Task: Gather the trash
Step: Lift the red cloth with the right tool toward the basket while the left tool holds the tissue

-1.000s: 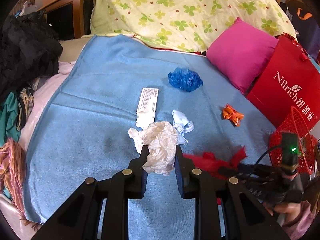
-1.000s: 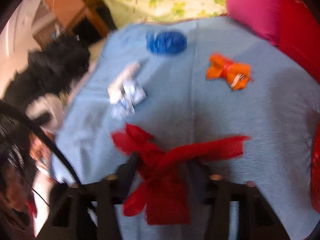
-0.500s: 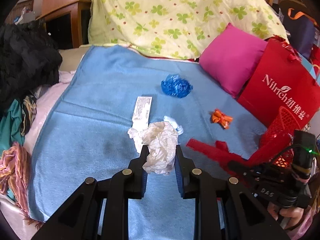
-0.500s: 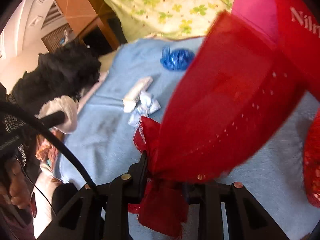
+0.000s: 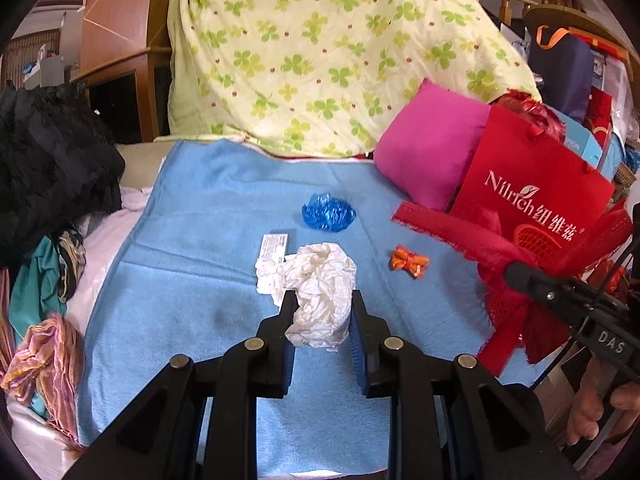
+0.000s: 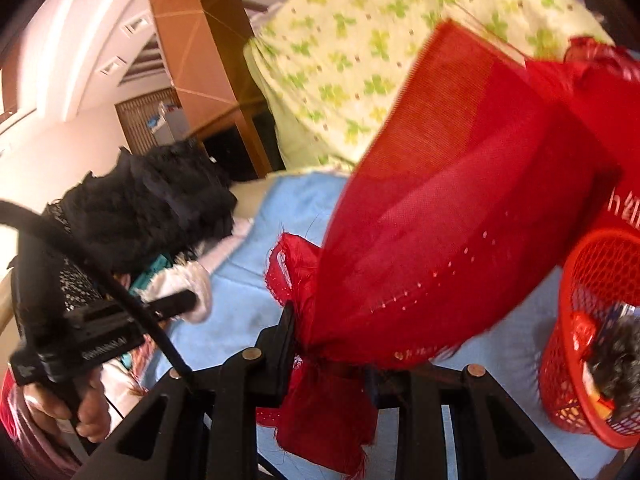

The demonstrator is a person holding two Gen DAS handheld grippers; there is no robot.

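Red mesh ribbon (image 6: 420,240) is clamped in the right gripper (image 6: 332,344); the left gripper (image 5: 322,312) pinches crumpled white paper (image 5: 320,288), red basket (image 6: 592,332) at three o'clock.

On the red bag (image 5: 532,196) I read "Nilrich" in white, followed by Chinese characters. My right claw (image 5: 516,276) carries the letters "DAS" on its body.

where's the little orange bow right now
In the left wrist view the orange bow lies loose on the blue towel, right of centre, between the crumpled white paper and the red ribbon.
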